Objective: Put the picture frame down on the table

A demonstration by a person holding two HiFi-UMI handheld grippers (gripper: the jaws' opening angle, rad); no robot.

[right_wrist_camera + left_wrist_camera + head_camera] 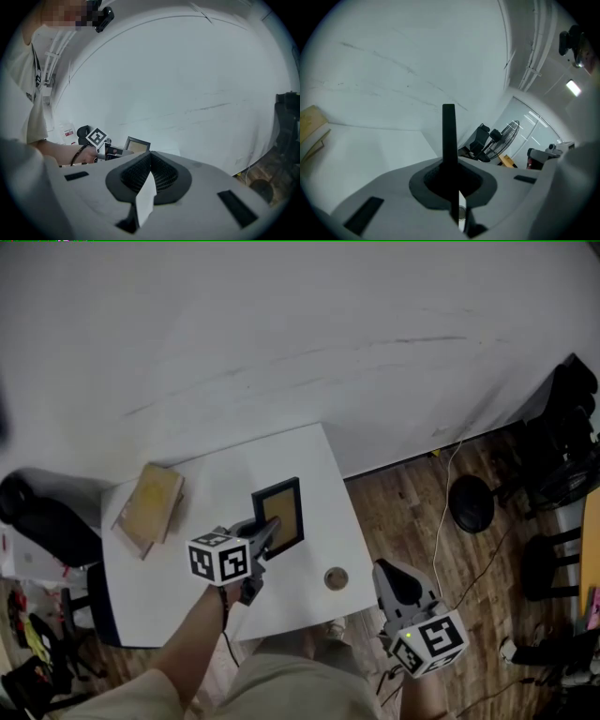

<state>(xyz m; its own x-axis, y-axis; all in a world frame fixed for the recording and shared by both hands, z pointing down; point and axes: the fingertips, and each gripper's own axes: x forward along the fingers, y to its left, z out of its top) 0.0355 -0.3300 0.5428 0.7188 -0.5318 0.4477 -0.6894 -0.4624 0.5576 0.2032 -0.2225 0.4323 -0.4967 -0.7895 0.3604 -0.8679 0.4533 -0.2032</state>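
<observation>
Picture frame point(279, 515) sits tilted over the table's point(150, 596) right half, pinched edge-on by the left gripper point(269, 532). Right gripper point(394, 576), pressed together on nothing, hangs off the near right corner. We judge that a release before the frame lies flat could topple it toward the right edge.

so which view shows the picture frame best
The head view: the picture frame shows whole, dark border and tan middle, held by the left gripper. Left gripper view: only its thin edge. Right gripper view: small, distant.
</observation>
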